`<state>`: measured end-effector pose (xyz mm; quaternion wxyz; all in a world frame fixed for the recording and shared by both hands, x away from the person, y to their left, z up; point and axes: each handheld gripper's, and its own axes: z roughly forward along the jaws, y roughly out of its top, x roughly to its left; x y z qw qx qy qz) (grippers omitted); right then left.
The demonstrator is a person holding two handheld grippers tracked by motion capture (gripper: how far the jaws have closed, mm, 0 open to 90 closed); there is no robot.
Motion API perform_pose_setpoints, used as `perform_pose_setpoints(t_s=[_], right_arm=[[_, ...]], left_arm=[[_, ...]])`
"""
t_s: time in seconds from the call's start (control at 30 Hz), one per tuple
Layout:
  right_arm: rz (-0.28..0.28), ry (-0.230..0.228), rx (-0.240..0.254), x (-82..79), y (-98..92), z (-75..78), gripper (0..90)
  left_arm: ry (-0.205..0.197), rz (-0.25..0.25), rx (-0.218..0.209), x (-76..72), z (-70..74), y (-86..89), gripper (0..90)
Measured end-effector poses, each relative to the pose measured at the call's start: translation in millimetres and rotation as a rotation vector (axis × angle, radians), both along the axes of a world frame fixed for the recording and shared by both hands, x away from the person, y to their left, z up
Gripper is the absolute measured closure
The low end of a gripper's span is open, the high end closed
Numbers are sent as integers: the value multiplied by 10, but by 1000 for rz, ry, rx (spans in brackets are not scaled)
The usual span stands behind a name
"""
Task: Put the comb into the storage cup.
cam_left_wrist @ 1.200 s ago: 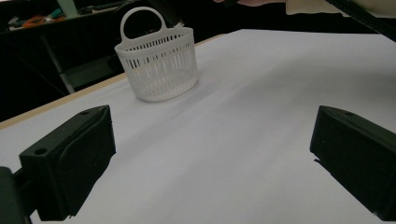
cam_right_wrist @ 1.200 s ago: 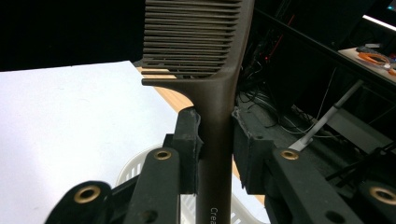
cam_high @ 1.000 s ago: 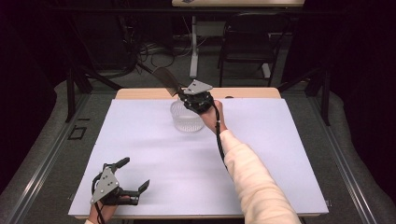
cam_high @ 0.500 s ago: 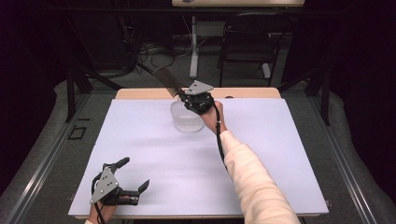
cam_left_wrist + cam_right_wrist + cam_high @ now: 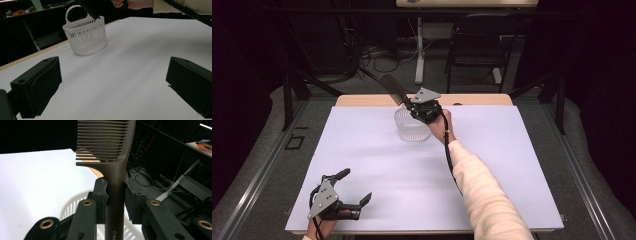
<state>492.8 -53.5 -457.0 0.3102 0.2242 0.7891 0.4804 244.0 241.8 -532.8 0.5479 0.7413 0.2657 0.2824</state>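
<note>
The right gripper (image 5: 411, 106) clamps a brown comb (image 5: 110, 157) by its handle, teeth end slanting up above the white basket (image 5: 412, 127). The left gripper (image 5: 354, 187) rests wide open and empty, well apart on the white table (image 5: 512, 165).

1 comb (image 5: 113, 157), 1 white basket (image 5: 85, 36), 2 grippers: left (image 5: 358, 188), right (image 5: 412, 105).

I see my right gripper (image 5: 412, 106) at upper centre of the high view, jaws clamped tight, forearm stretched forward. My left gripper (image 5: 354, 189) rests lower left, jaws spread wide.
</note>
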Motion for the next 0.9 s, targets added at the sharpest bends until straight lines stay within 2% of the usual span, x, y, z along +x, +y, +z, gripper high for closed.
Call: perform_pose_setpoints(t_s=[0.9], right_arm=[[21, -8, -35, 1, 0, -70, 727]], left_arm=[[-8, -3, 6, -9, 7, -5, 0]])
